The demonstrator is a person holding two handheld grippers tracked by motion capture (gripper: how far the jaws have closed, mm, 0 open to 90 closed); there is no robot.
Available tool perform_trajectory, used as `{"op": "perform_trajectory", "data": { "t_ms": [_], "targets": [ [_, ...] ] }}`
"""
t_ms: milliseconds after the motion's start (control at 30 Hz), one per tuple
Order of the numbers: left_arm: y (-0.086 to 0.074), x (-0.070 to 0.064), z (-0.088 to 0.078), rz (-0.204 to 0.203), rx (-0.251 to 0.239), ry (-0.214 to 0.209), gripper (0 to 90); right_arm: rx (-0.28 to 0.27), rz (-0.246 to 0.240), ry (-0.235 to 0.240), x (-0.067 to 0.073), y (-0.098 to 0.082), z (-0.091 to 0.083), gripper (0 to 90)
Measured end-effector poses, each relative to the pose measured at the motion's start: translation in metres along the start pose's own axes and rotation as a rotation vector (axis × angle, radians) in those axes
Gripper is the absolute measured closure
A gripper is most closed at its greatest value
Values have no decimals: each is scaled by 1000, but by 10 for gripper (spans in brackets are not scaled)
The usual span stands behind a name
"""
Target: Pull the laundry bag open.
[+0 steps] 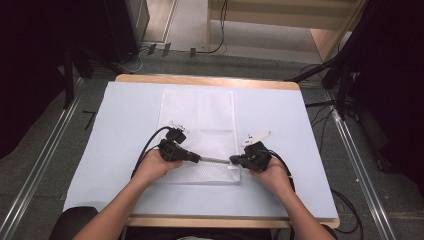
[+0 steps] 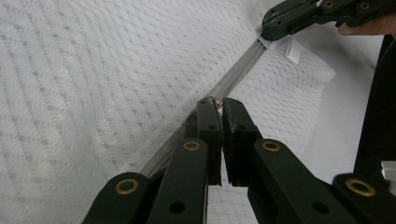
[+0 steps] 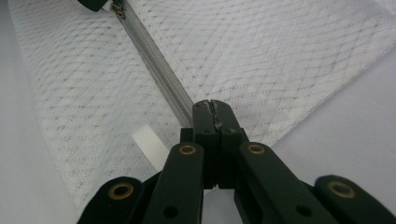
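Black jaws of the left gripper [image 2: 218, 103] pinch the brass zipper pull [image 2: 218, 102] of a white mesh bag [image 1: 200, 122] lying flat on the table [image 1: 280, 120]. Along the zipper [image 3: 156, 63], the right gripper [image 3: 214, 106] clamps the bag's near corner beside a white tab [image 3: 150, 145].

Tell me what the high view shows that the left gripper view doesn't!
The high view has the whole table with its wooden edge, the person's forearms, and the grey floor around it. The left gripper view gets close: the left gripper pinches a small brass zipper pull, and a white tag sticks out near the right gripper. Both have the white mesh bag and its grey zipper stretched between the two grippers.
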State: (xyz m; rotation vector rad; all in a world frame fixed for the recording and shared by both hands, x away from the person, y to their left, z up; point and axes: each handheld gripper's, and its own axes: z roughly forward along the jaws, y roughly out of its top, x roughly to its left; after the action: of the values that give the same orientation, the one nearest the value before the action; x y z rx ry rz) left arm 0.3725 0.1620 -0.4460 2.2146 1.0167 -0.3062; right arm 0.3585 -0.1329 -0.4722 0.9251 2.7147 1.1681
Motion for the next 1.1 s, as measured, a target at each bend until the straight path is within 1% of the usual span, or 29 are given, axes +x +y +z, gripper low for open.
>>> {"op": "perform_trajectory", "data": {
  "t_ms": [200,267,300,367,433,467,500,633,700,733,833,900,967,1100],
  "targets": [
    [-3,2,-6,-8,-6,2,880,5,-10,9,-1,1,0,900],
    [-4,3,-7,-3,1,2,880,5,-12,12,-1,1,1,900],
    [-5,3,-7,-3,2,9,880,5,-11,12,-1,1,1,900],
    [-6,4,-9,-7,4,9,880,3,-7,3,0,1,0,900],
    [-6,5,-11,-18,0,9,880,4,-19,2,0,1,1,900],
    [-7,6,-13,-16,3,13,880,4,-12,5,0,1,0,900],
    [-8,7,-15,-23,-4,13,880,4,-8,10,0,0,0,900],
    [-9,8,-19,-27,-8,2,880,3,-10,13,-1,0,0,900],
    [-10,7,-19,-13,3,15,879,4,-9,13,-1,0,0,900],
    [-10,7,-19,-11,1,24,880,3,-7,13,0,0,0,900],
    [-11,8,-22,-13,7,27,880,-4,-18,-1,1,0,0,900],
    [-12,10,-24,-22,2,28,880,-5,-33,-4,1,0,1,900],
    [-12,12,-26,-21,2,33,880,-4,-29,-2,1,0,1,900],
    [-14,15,-31,-31,-4,39,880,-2,-23,-1,1,0,0,900]
  ]
}}
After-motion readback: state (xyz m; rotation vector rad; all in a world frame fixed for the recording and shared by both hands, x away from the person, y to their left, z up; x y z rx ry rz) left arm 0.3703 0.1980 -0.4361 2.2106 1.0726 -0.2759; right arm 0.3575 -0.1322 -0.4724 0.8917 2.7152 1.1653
